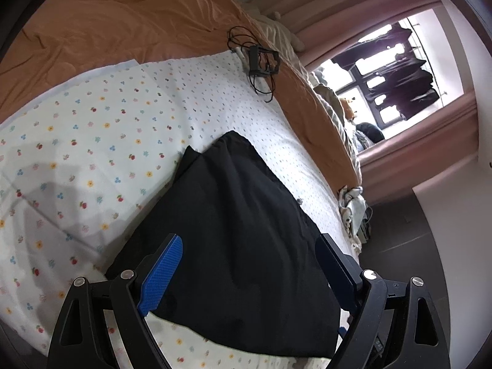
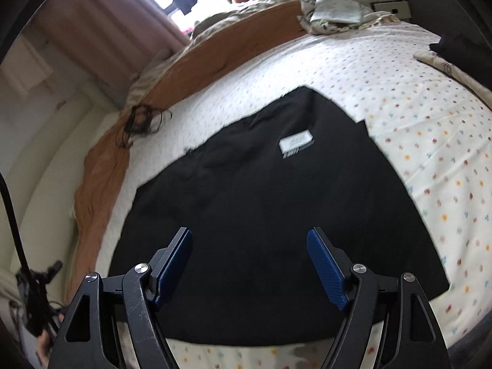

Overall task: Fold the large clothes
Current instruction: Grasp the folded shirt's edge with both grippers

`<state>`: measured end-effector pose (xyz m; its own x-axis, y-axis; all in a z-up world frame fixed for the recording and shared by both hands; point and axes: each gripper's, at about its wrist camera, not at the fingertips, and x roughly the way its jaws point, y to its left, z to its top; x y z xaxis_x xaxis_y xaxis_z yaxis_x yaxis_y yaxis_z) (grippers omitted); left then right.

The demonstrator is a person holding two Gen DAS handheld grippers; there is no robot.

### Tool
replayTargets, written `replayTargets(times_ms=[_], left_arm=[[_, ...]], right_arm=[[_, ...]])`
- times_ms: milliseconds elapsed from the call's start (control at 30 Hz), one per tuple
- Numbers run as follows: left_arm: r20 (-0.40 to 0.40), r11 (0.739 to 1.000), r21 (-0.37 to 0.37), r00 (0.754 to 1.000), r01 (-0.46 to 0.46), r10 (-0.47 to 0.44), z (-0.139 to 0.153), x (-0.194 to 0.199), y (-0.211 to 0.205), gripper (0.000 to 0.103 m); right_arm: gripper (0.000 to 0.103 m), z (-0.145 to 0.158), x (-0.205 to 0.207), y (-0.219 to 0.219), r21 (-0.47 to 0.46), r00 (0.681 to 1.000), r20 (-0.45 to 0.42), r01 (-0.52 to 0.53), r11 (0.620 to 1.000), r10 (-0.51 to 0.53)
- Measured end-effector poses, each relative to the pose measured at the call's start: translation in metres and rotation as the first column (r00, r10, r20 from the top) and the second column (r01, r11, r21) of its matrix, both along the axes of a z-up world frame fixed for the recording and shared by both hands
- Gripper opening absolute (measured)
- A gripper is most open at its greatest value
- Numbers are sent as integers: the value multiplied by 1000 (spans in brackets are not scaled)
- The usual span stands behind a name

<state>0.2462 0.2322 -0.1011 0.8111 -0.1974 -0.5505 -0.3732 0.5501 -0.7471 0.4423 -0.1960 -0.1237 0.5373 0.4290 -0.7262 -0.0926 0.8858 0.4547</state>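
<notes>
A black garment [image 2: 261,203] lies flat on the flower-print bed sheet [image 2: 430,141], partly folded into a rough rectangle, with a white label [image 2: 296,141] showing near its far end. The same garment shows in the left wrist view [image 1: 233,230]. My left gripper [image 1: 249,243] is open and empty, hovering over the garment's near part. My right gripper [image 2: 249,240] is open and empty above the garment's near edge. Both sets of blue pads are spread wide apart.
An orange blanket [image 1: 117,21] covers the far side of the bed. A black cable and small black frame [image 1: 261,61] lie at the blanket's edge. Crumpled pale clothes [image 2: 335,12] sit at a bed corner. Another dark cloth [image 2: 458,46] lies at the right edge. Pink curtains [image 1: 353,9] hang by the window.
</notes>
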Motion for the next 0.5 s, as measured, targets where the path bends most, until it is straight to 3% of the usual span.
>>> replayTargets(times_ms=[267, 400, 500], left_arm=[[-97, 999, 40, 995, 28, -24, -24, -18, 7, 88], [-138, 997, 77, 990, 8, 2, -39, -26, 15, 87], [-179, 997, 70, 984, 14, -2, -54, -26, 21, 76]], right_arm=[[77, -14, -18, 40, -104, 993, -47, -110, 988, 106], [77, -21, -24, 56, -108, 985, -64, -166, 980, 159], [77, -24, -29, 65, -128, 979, -72, -198, 972, 190]])
